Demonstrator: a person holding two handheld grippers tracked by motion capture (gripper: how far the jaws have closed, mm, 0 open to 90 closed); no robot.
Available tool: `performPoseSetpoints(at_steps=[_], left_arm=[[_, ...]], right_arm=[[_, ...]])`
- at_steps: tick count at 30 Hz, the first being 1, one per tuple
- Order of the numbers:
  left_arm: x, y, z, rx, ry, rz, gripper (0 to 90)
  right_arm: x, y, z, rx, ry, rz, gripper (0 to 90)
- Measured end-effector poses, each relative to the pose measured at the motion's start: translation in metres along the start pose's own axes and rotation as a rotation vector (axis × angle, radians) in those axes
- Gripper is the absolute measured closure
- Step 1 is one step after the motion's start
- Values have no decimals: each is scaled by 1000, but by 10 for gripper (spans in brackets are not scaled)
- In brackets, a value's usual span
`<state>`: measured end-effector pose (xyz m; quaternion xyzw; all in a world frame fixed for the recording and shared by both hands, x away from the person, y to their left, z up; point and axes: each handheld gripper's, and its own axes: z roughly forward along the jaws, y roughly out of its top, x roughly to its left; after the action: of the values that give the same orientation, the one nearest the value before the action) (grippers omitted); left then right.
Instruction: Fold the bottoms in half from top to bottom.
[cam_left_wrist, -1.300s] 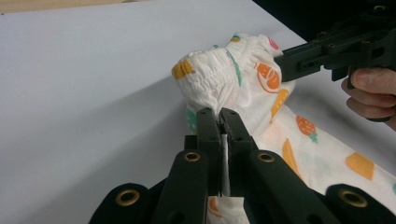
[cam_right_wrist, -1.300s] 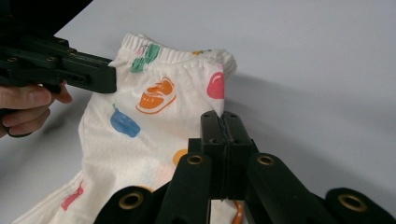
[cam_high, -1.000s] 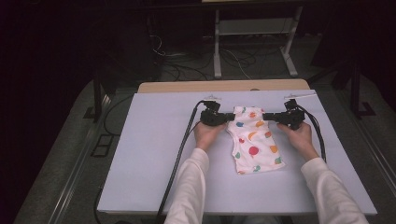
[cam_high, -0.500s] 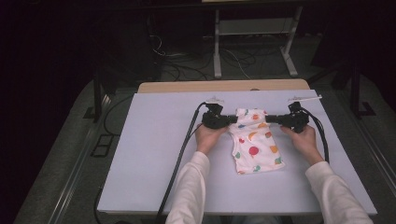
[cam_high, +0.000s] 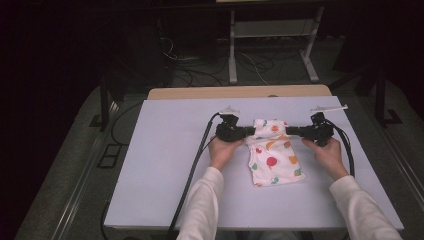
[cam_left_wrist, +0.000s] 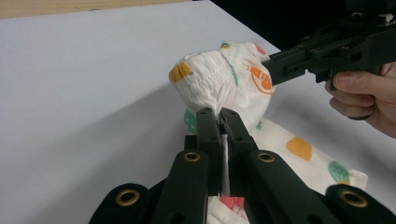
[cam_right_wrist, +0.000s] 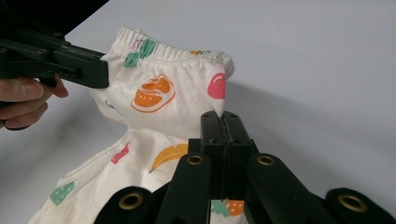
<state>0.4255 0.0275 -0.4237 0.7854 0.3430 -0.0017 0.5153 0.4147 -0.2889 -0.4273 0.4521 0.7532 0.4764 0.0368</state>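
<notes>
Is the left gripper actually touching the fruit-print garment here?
Touching. In the left gripper view the left gripper has its jaws shut on a pinch of the white fruit-print garment, with cloth showing between them.

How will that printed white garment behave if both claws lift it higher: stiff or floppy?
Likely floppy: the garment bunches between the left claw and right claw while its lower part lies slack on the table. Probably light, and the gathered edge looks stretchy.

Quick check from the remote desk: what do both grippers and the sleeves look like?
The left gripper and right gripper are matte black, each with two straight jaws and brass-coloured rivets on the linkage. A black cable trails from each. The sleeves are long and off-white.
</notes>
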Motion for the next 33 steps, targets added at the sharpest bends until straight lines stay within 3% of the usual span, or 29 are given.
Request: performPoseSetpoints(at_steps=[20,33], left_arm=[[-19,-6,-6,19,-32,25,871],[-24,-14,-10,34,-44,30,871]], right_arm=[[13,-10,-17,30,-14,-42,883],[24,-14,-25,50,-20,-74,883]])
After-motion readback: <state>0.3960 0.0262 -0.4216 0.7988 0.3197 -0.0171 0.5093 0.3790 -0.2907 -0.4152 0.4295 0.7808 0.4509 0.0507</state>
